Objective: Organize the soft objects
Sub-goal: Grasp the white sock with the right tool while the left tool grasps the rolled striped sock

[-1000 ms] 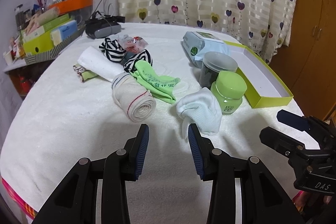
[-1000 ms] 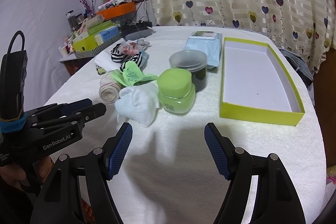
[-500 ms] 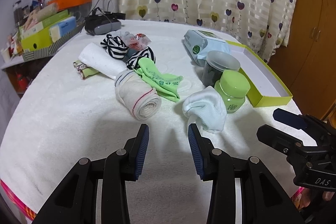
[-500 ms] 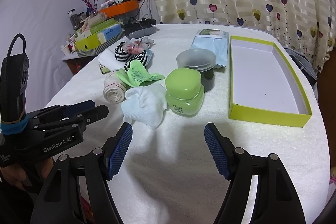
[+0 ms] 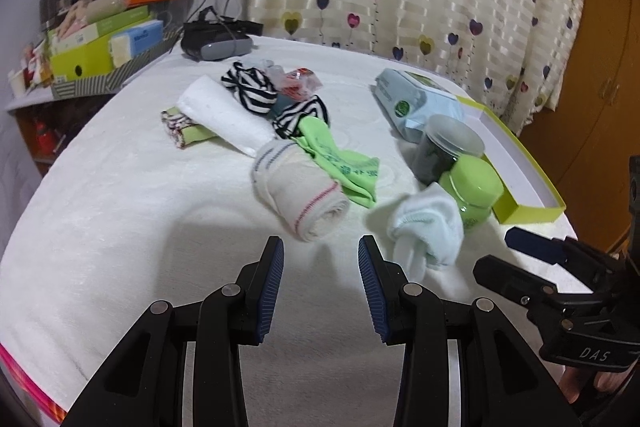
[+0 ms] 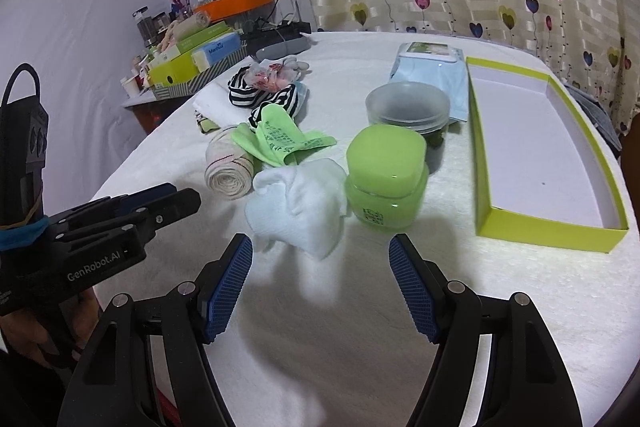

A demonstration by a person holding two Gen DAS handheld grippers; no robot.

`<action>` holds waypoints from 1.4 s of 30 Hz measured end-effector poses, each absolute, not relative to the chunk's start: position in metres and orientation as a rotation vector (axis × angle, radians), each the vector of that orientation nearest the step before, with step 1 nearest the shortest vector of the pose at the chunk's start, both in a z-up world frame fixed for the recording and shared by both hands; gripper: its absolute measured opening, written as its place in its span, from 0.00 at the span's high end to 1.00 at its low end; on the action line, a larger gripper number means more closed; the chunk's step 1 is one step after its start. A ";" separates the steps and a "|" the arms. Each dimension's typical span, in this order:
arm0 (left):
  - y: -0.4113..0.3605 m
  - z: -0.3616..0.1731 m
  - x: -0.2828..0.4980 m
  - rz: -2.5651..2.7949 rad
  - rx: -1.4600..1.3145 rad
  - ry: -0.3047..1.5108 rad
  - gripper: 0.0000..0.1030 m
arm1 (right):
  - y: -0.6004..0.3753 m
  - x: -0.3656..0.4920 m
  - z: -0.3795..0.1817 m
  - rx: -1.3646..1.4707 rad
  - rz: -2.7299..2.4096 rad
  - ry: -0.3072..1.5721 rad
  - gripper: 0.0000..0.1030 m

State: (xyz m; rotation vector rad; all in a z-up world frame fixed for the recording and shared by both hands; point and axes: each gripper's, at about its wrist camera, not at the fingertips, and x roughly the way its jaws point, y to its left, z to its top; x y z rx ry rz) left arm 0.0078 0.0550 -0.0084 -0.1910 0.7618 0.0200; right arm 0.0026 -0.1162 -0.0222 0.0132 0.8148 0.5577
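Both grippers now sit closer to the sock pile than a second ago: left gripper [image 5: 320, 283] and right gripper [image 6: 320, 287] angle downward, jaws apart and empty. One white sock [image 6: 298, 203], one rolled cream sock [image 5: 300, 195], one green sock [image 5: 340, 163] and two striped socks [image 5: 250, 91] lie on the worktop [image 5: 120, 227]. Two jars [image 6: 386, 175] stand between the socks and one empty green box [image 6: 536, 147].

Even indoor light from above, soft grey shadows on the white tablecloth [image 5: 120, 227], glare on the green jar [image 6: 384, 163], strong fisheye bending and dark corners, slight blur throughout.
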 end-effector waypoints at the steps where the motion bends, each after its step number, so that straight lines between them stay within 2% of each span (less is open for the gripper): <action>1: 0.057 -0.009 0.009 0.020 -0.198 0.761 0.63 | -0.115 0.004 -0.024 0.018 0.559 0.820 0.30; 5: 0.065 -0.010 0.015 0.012 -0.236 0.760 0.57 | -0.108 0.011 -0.028 0.040 0.571 0.838 0.30; 18: 0.081 -0.017 0.038 0.022 -0.341 0.778 0.56 | -0.086 0.025 -0.042 0.078 0.560 0.863 0.31; 20: 0.083 -0.018 0.043 0.020 -0.361 0.779 0.55 | -0.086 0.028 -0.044 0.078 0.554 0.869 0.37; 21: 0.083 -0.019 0.045 0.021 -0.370 0.782 0.54 | -0.085 0.029 -0.045 0.078 0.552 0.871 0.44; 24: 0.084 -0.022 0.052 0.015 -0.400 0.793 0.53 | -0.087 0.031 -0.047 0.077 0.542 0.873 0.57; 27: 0.082 -0.024 0.057 0.010 -0.407 0.800 0.53 | -0.091 0.032 -0.047 0.082 0.544 0.867 0.64; 42: 0.075 -0.027 0.073 0.045 -0.466 0.806 0.51 | -0.099 0.024 -0.047 0.097 0.601 0.852 0.65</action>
